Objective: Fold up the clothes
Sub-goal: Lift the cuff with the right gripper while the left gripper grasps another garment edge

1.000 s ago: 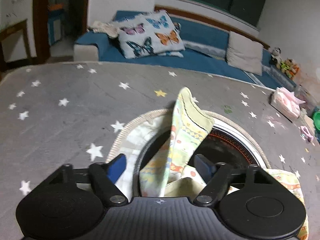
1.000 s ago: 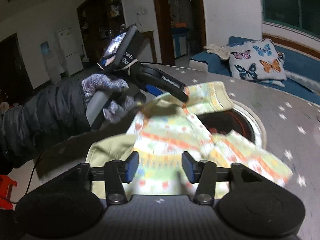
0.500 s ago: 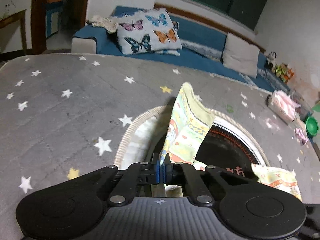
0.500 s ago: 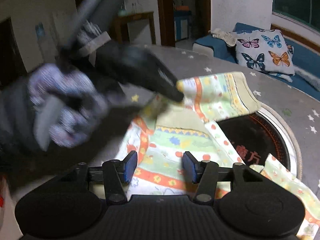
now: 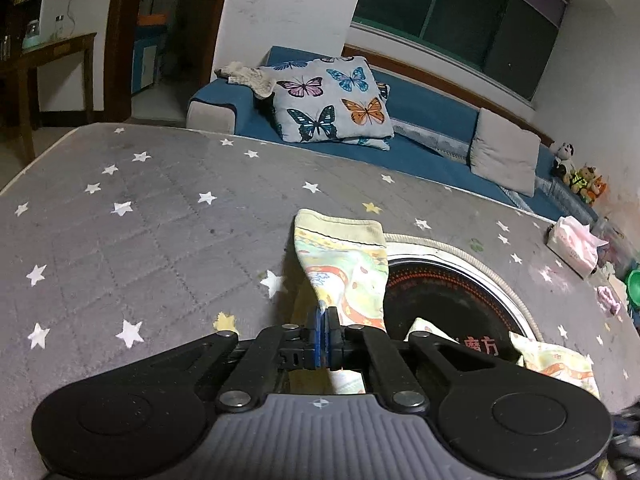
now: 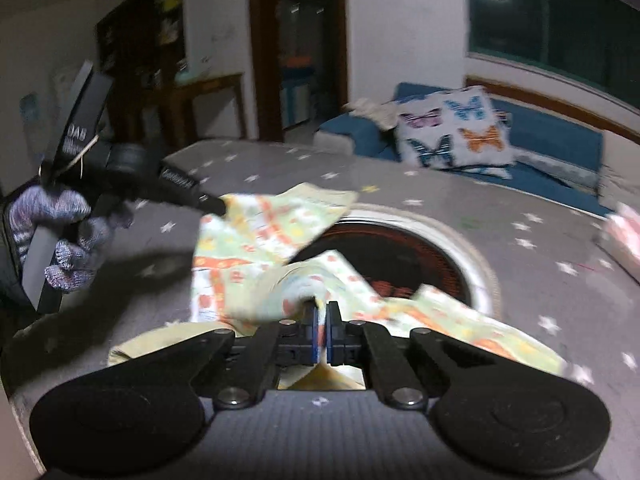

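Both sets of jaws, open a second ago, are now pinching the patterned garment (image 6: 256, 240): left gripper (image 5: 325, 314) on a cuffed leg, right gripper (image 6: 320, 312) on a bunched fold. Garment is lying across the star-print table (image 5: 140, 232) and its round inset (image 5: 448, 292), long axis running away from both grippers. Left hand (image 6: 60, 236) is sitting nearer the far cuff, so it's probably leading the fold.
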{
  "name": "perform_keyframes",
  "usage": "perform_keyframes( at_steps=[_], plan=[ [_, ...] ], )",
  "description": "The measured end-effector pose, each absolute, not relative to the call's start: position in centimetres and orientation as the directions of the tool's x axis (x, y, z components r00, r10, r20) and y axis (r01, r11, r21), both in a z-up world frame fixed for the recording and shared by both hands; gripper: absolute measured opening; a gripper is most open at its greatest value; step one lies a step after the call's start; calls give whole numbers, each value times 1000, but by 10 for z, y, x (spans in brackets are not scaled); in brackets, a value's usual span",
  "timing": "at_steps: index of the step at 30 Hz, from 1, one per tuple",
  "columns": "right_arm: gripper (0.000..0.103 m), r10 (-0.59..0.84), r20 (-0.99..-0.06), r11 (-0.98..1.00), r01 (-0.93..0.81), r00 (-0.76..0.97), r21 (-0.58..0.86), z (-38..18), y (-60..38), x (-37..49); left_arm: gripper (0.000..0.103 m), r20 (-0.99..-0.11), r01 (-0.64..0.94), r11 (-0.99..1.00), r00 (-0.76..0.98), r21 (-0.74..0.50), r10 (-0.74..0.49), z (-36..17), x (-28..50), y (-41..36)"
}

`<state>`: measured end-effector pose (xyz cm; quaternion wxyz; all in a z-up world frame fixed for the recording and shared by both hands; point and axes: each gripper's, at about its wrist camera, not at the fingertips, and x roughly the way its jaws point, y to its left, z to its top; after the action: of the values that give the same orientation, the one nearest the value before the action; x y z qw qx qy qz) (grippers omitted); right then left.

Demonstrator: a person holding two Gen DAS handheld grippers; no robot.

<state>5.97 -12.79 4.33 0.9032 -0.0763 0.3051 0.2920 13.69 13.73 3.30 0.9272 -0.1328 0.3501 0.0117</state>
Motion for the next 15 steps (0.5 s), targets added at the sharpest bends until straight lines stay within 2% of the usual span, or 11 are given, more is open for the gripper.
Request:
perform_keyframes(
  at_steps=[5, 8, 10, 12, 15],
  plan=[
    [3, 411, -573, 877, -480, 709, 34, 55, -175, 45, 6, -686, -129, 962, 724, -242, -75, 20, 149, 137],
    [3, 355, -563, 912, -410, 746, 32, 59, -203, 35, 17, -707, -139, 958, 702, -251, -84, 9, 156, 137],
    [3, 313, -559, 934, -356, 768, 33, 61, -222, 27, 15, -715, -138, 955, 692, -263, -97, 2, 159, 138],
    [3, 267, -556, 954, -298, 787, 37, 62, -242, 21, 4, -714, -137, 951, 692, -277, -109, -1, 158, 139],
    [3, 199, -553, 976, -212, 809, 41, 60, -271, 12, 2, -696, -147, 947, 711, -287, -101, 2, 150, 140]
  ],
)
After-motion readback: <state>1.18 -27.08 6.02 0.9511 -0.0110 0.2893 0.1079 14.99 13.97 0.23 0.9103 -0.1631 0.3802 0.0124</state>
